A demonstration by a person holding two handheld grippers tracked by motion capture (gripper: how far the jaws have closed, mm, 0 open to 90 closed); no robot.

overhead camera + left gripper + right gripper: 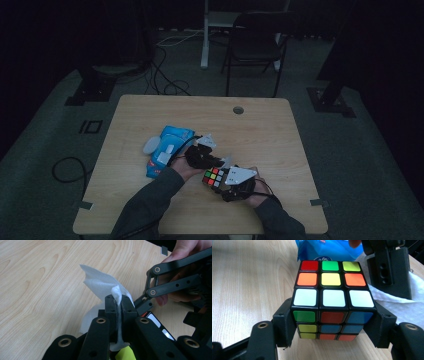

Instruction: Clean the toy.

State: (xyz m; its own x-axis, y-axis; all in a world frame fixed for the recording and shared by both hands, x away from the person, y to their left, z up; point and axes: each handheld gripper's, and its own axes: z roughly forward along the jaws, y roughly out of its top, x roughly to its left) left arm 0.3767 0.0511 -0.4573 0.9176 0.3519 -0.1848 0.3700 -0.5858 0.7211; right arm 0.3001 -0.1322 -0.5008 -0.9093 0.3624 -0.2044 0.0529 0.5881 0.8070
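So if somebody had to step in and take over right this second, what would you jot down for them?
Left tongs: shut on a white wipe, which sticks up between the tips.
Right tongs: shut on the puzzle cube, one pad on each side, cube held just above the wooden table.
The two tongs are close together near the table's front middle; the wipe lies right beside the cube.
The blue wipe packet lies on the table to the left.
Done: wipe pulled out, cube picked up.
Left, by the look of it: wipe over the cube's faces. Whether any face has been wiped yet cannot be told.
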